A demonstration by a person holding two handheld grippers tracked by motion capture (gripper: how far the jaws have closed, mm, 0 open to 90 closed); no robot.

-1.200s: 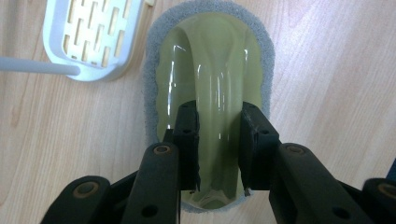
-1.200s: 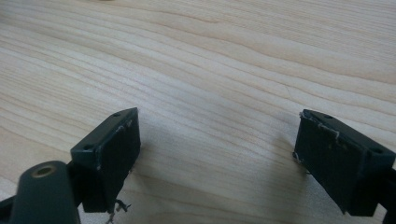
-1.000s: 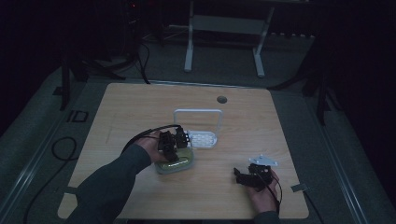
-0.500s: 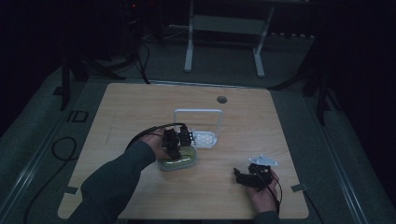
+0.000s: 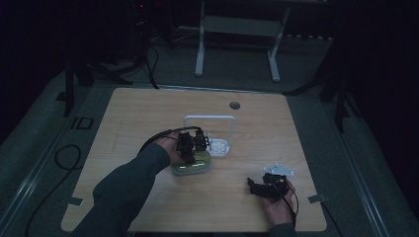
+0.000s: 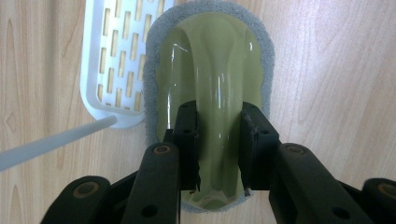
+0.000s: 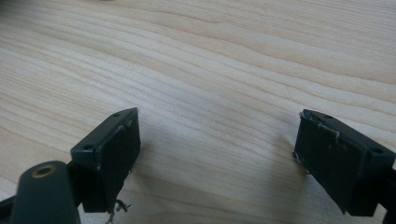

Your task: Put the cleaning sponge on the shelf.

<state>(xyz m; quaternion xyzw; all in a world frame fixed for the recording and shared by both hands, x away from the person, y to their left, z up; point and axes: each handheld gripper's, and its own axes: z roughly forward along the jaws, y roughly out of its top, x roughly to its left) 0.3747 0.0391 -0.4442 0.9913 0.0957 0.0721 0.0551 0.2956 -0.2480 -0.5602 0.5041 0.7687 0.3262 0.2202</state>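
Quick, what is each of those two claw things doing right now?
Left gripper: closed on the ridge handle of the green scrubber.
Right gripper: open, holding nothing, over the bare wooden table.

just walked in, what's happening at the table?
A person is working with a handheld gripper in each hand. The left gripper is shut on the raised handle of a green scrubber with a grey pad underneath, which sits on the wooden table right beside a white slotted tray. The right gripper is open with nothing between its jaws, resting low over bare wood near the table's front right corner, apart from the scrubber and tray.
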